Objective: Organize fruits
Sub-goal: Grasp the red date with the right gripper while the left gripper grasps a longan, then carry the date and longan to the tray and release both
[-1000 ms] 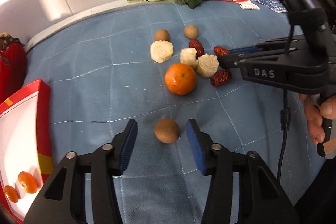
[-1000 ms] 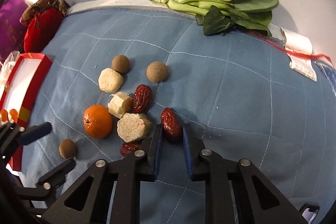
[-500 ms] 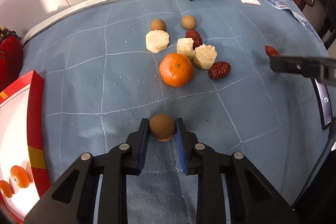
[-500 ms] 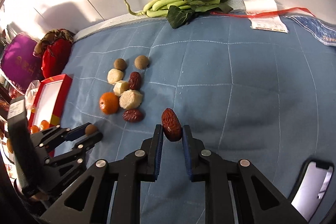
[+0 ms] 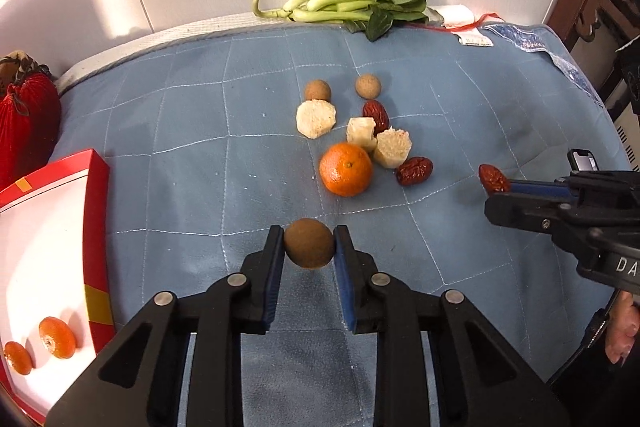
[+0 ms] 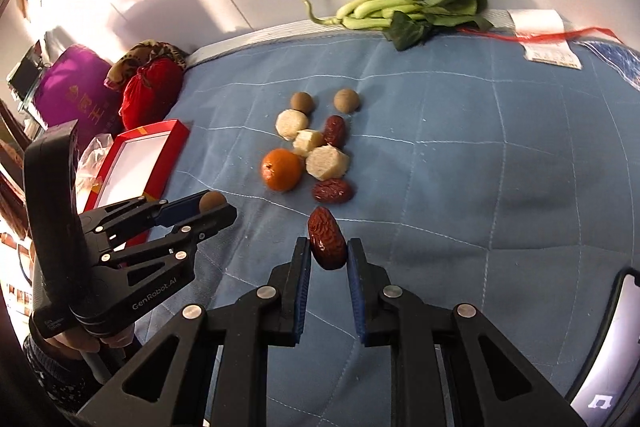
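Note:
My left gripper (image 5: 309,243) is shut on a brown longan (image 5: 309,243), held just above the blue quilt (image 5: 192,163). Off to its right, my right gripper (image 6: 329,247) is shut on a red date (image 6: 326,243), also clear of the quilt; the same date (image 5: 493,177) shows in the left wrist view. On the quilt lie an orange (image 5: 345,169), two more red dates (image 5: 414,171), two longans (image 5: 317,91) and three pale peeled chunks (image 5: 316,118). A red-rimmed white tray (image 5: 48,227) at the left holds two small kumquats (image 5: 57,337).
Leafy greens (image 5: 352,3) lie at the quilt's far edge by the white wall. A red pouch (image 5: 24,119) sits far left, with a purple bag (image 6: 76,91) beyond it. A phone (image 6: 608,355) lies at the right. A hand (image 5: 620,331) grips the right tool.
My left jaws closed on the longan and lifted it slightly. My right gripper carried its date up and away from the fruit pile, toward the right.

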Demonstrator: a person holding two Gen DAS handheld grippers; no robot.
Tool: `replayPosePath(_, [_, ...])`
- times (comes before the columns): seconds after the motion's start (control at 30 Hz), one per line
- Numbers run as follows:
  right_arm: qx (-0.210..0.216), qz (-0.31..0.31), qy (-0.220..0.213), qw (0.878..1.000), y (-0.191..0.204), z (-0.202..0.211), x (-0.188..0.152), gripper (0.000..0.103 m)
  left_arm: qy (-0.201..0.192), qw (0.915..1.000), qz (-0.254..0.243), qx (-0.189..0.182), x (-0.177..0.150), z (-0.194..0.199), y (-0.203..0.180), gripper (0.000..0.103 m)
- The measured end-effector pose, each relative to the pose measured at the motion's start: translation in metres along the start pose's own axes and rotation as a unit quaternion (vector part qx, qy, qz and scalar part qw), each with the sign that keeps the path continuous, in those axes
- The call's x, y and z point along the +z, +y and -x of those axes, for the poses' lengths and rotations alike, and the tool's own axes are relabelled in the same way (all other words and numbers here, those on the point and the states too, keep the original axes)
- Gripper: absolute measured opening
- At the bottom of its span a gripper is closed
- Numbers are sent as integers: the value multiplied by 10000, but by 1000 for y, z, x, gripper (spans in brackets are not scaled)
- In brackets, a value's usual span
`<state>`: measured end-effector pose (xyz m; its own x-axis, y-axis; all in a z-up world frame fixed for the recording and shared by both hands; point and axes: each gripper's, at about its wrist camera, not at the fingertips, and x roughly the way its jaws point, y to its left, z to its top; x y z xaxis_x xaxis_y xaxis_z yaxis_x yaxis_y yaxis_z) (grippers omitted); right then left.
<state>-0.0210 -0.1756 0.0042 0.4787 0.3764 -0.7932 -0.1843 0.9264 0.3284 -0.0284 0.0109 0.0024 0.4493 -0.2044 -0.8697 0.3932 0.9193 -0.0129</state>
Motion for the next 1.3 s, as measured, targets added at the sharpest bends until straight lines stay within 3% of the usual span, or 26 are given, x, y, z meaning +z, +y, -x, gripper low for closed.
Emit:
replayPosePath(0.53, [175,444,-234,9986,45,0,1,18,-395,9985,143,356,2,27,14,22])
replayPosePath(0.87, [415,813,-333,9953,84,-4,4,18,-612,9936,596,742,-1,52,60,22])
replayPosePath(1.07, [497,1064,-364,9924,113,-16,14,18,-753,9816,1193,1290,-6,76,119,22])
replayPosePath(1.3, [780,1402,-292,9866,182,-50,38,18,-752,9575,1925,2013,-21,97,194,23])
